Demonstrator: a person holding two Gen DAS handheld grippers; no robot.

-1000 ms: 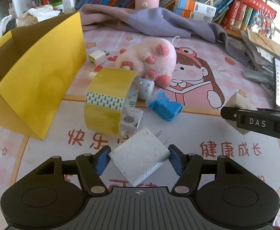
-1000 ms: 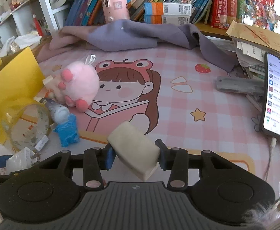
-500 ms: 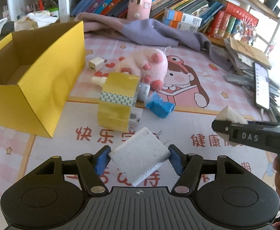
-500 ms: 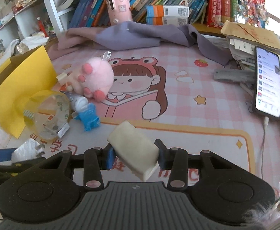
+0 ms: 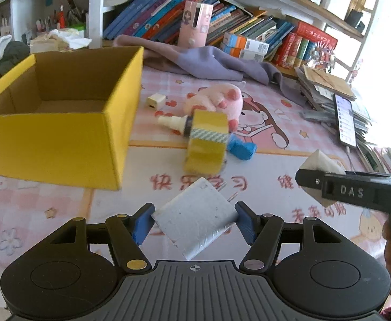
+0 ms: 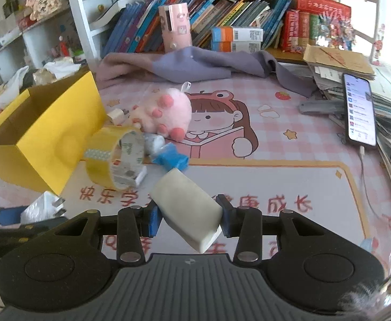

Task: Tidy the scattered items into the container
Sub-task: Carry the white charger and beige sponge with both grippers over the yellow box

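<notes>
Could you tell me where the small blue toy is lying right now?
In both wrist views the blue toy lies on the mat near the middle, right beside the roll of yellow tape and just in front of the pink plush.

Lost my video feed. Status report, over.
Left gripper shut on white charger; right gripper shut on cream block. Yellow box open, nothing seen inside. Tape roll beside box, not blocking.

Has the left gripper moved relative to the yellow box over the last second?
Yes. The left gripper, shut on the white charger, has risen and pulled back: the yellow box now shows its open inside from above.
</notes>
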